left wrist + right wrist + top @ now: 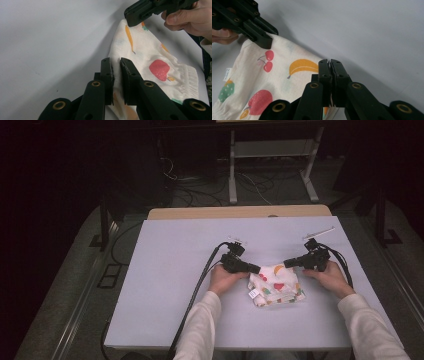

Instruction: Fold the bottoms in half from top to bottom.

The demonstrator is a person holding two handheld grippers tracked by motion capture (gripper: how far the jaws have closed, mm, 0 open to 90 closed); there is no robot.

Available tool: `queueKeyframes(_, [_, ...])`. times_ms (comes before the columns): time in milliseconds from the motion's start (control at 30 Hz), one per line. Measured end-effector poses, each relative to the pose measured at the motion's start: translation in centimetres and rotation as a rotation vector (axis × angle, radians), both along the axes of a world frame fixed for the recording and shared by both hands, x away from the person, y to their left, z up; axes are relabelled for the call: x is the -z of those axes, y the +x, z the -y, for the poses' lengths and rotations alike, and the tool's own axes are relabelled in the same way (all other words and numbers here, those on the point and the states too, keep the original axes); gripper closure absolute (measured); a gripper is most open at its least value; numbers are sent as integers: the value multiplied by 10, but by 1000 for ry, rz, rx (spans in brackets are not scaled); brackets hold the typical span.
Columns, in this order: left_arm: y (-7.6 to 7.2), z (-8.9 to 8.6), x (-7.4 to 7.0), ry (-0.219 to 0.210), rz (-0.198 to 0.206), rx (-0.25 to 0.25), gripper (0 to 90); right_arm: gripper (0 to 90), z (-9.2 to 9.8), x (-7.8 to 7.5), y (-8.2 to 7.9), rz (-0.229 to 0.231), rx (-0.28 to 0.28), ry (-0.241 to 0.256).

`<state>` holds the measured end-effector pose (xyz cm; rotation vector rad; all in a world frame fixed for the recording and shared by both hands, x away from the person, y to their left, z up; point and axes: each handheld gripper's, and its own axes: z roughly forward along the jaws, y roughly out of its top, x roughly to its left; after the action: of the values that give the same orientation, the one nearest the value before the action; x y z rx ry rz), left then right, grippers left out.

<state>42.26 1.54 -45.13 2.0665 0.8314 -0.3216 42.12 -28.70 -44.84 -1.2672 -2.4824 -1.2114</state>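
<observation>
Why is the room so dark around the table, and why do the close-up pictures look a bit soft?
High view: light falls on the table, and the floor and room edges sink into black. Left gripper view: the left claw is sharp, the printed cloth behind it softer, with a shadow along the cloth's far edge. Right gripper view: the right claw casts a dim shadow on the grey tabletop; no glare.

Dim lab or recording workspace with a single work table.

Beyond the tongs, past the far edge of the pale grey table (165, 270), loose cables (200, 190) trail over a dark floor around a white metal frame stand (272, 165).
</observation>
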Motion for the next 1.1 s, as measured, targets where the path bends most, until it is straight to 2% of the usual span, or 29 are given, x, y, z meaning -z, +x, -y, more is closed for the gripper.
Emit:
queueKeyframes(200, [-3,-2,-6,30,19,11,805,856,-1,-5,-3,7,20,12])
queueKeyframes(433, [-3,-13,-18,52,48,5,806,856,-8,-14,-6,30,5,24])
queueKeyframes(733, [-2,-25,-28,79,74,-12,806,856,-24,-20,-8,41,-22,2])
queueKeyframes(1100, [9,-40,-31,106,90,-50,808,857,-45,-27,-1,34,1,-31])
